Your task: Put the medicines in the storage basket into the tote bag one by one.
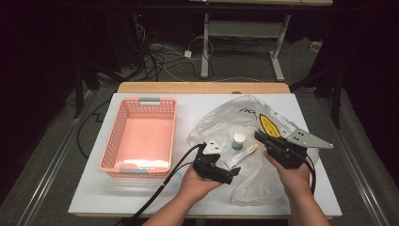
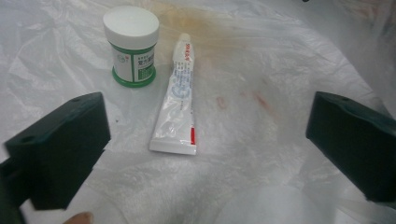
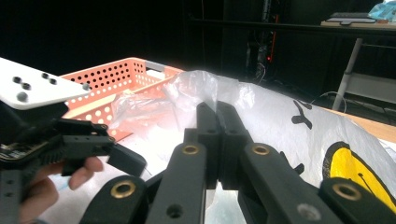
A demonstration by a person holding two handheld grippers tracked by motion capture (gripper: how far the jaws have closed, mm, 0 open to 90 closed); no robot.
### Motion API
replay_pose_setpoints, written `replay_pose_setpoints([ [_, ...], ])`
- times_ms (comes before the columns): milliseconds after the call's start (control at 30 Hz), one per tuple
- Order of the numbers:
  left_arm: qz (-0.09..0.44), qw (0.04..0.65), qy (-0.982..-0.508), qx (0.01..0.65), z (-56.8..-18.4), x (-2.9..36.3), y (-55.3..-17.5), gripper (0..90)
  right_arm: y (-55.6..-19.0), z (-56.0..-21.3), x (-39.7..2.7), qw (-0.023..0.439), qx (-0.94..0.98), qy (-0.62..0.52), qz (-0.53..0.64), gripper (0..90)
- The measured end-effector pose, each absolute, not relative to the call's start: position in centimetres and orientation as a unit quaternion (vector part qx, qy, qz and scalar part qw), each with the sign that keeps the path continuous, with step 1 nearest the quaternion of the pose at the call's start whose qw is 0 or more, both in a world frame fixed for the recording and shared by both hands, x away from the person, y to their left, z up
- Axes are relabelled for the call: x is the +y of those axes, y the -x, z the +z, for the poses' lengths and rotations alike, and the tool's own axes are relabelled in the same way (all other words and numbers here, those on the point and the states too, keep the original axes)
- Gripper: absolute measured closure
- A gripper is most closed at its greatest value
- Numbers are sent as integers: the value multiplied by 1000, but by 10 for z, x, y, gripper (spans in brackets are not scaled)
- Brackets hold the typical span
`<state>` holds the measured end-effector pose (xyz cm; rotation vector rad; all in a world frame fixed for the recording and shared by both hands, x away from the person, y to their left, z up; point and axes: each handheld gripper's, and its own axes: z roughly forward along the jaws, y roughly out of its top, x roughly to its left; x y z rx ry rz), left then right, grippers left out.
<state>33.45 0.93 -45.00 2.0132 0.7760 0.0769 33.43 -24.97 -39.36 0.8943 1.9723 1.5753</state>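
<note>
Table [image 1: 141,197] holds everything we see. On its left stands a pink basket [image 1: 141,136]; on its right lies a clear plastic bag [image 1: 226,117] with a yellow print. Our right gripper [image 3: 217,109] has its jaws pressed together, pinching the bag's film and holding it lifted. Our left gripper [image 2: 205,140] sits at the bag's mouth with jaws spread wide, nothing between them touching the pads. Inside the bag, a white tube [image 2: 180,102] lies flat, just beside a small green jar [image 2: 132,46] standing upright with a white lid.
</note>
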Motion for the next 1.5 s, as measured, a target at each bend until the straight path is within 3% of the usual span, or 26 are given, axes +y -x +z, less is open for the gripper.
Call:
replay_pose_setpoints([
  [467,38,484,-817,310,-429,38,-309,0,-333,-393,-251,230,717,-327,572,900],
  [1000,102,470,-808,340,-418,109,-290,11,-334,-393,-251,230,717,-327,571,900],
  [1200,137,456,-796,374,-421,141,-290,48,-334,-395,-250,229,719,-327,569,900],
  [1500,158,458,-768,419,-421,185,-286,170,-335,-395,-251,230,717,-330,569,900],
])
